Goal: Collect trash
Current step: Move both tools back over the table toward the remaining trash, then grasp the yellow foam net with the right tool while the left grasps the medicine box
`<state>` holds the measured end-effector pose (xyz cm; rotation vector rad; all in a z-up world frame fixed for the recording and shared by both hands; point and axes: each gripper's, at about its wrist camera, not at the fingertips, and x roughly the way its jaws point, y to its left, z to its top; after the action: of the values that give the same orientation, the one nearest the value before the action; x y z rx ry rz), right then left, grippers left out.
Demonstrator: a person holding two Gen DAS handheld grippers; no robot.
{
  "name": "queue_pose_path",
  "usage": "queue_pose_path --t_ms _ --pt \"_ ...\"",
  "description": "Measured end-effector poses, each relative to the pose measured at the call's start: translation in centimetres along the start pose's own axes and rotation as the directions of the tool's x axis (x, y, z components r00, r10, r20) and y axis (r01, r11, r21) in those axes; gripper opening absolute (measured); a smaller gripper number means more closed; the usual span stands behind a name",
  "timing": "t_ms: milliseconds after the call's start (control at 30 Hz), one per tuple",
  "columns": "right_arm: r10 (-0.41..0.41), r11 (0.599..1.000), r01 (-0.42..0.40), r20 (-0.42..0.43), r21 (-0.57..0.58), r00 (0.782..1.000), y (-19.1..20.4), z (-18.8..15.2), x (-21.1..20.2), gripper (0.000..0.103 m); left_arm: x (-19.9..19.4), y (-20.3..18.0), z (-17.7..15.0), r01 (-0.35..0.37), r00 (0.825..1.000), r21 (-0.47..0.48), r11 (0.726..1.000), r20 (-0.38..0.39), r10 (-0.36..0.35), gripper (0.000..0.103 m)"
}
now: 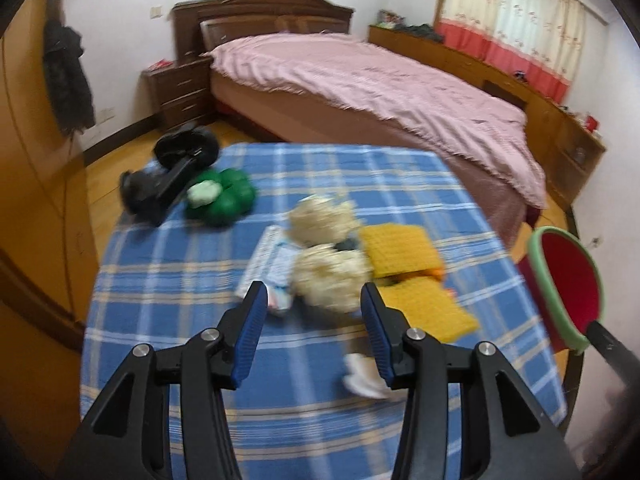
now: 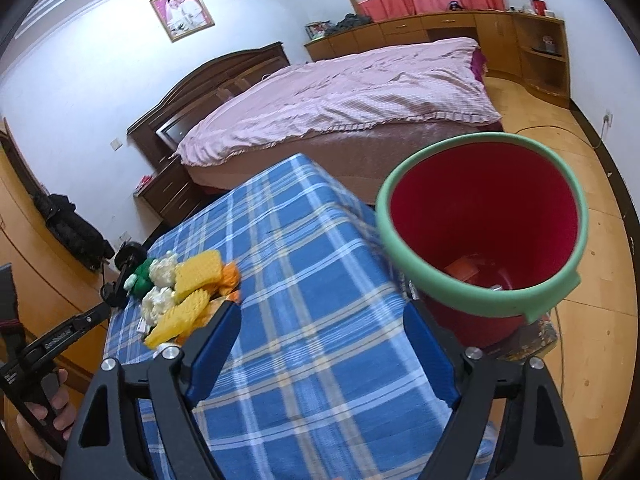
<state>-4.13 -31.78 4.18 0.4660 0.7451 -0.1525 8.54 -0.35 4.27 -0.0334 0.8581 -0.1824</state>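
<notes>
A table with a blue plaid cloth (image 1: 304, 420) holds a pile of trash: two cream fluffy lumps (image 1: 324, 248), two yellow sponge-like pads (image 1: 400, 252), a flat paper wrapper (image 1: 268, 268), a small white scrap (image 1: 362, 376) and a green object with a white lump on it (image 1: 220, 196). My left gripper (image 1: 314, 304) is open and empty, just short of the cream lumps. My right gripper (image 2: 322, 320) is open and empty over the cloth (image 2: 304, 300). A red bin with a green rim (image 2: 484, 224) stands right of the table, with a few items inside; it also shows in the left wrist view (image 1: 568, 292).
A black dumbbell-like object (image 1: 172, 168) lies at the table's far left edge. A bed with a pink cover (image 1: 380, 80) stands behind the table. Wooden cabinets (image 2: 460, 28) line the far wall. The pile shows small in the right wrist view (image 2: 188, 292).
</notes>
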Motion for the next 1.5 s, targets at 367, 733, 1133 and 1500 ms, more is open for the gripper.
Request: queue_pose_path --t_ms 367,733,1133,1500 --pt "-0.007 0.998 0.002 -0.08 -0.061 0.997 3.1 -0.4 3.8 0.086 6.3 3.9 -0.2 -0.027 0.993 -0.026 0.999 -0.12 0.023 0.057" --pt "-0.008 0.998 0.001 -0.105 -0.067 0.994 4.7 0.4 6.3 0.086 10.3 3.8 0.1 -0.011 0.985 0.042 0.999 -0.169 0.018 0.061" --pt "0.014 0.993 -0.029 -0.132 -0.112 0.991 7.6 0.8 8.4 0.09 12.2 3.8 0.7 -0.013 0.99 0.073 0.997 -0.142 0.023 0.056" --pt "0.043 0.984 -0.076 -0.195 -0.162 0.98 10.1 -0.2 10.4 0.09 8.9 5.1 -1.2 -0.02 0.995 -0.002 1.0 -0.093 0.02 0.055"
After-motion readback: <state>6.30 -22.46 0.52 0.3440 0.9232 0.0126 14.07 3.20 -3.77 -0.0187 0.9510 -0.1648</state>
